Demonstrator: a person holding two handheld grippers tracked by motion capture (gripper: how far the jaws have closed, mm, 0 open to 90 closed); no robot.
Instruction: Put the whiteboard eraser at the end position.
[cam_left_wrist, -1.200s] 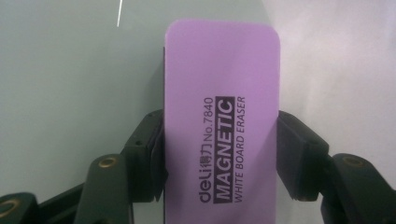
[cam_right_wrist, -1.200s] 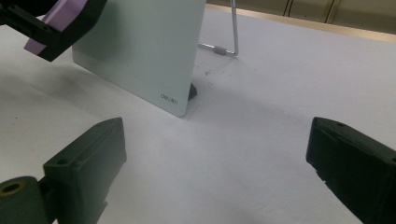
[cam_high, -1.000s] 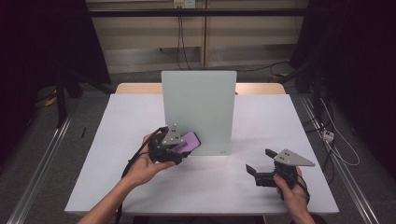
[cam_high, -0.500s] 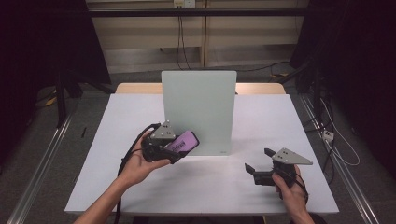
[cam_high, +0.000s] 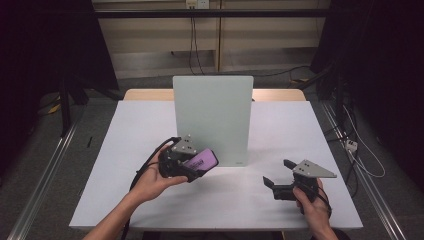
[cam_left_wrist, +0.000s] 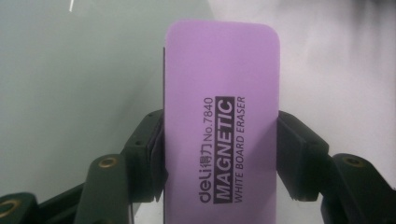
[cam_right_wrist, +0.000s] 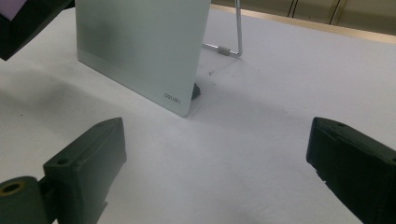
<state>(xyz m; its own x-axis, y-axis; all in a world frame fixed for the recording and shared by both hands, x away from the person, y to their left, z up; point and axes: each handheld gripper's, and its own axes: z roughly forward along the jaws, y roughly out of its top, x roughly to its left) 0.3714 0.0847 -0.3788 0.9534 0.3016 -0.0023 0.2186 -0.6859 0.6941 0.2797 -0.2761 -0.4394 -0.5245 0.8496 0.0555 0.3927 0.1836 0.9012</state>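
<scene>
Your left tongs (cam_high: 192, 167) clamp the purple eraser (cam_high: 201, 160), angled up toward the upright board (cam_high: 212, 117). Your right tongs (cam_high: 280, 175) rest low on the surface (cam_high: 300, 130) at right, jaws wide apart and holding nothing.

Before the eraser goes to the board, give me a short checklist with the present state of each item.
1. Left gripper shut on the purple whiteboard eraser, a pad on each long side: ok.
2. Eraser sits straight between the jaws in the left gripper view: ok.
3. Eraser touching the pale green glass board: cannot tell; in the high view it is by the board's lower left corner.
4. Board upright on its wire stand: ok.
5. Right gripper open, nothing between its jaws, off to the board's right: ok.
6. White table bare around the board's foot: ok.
</scene>
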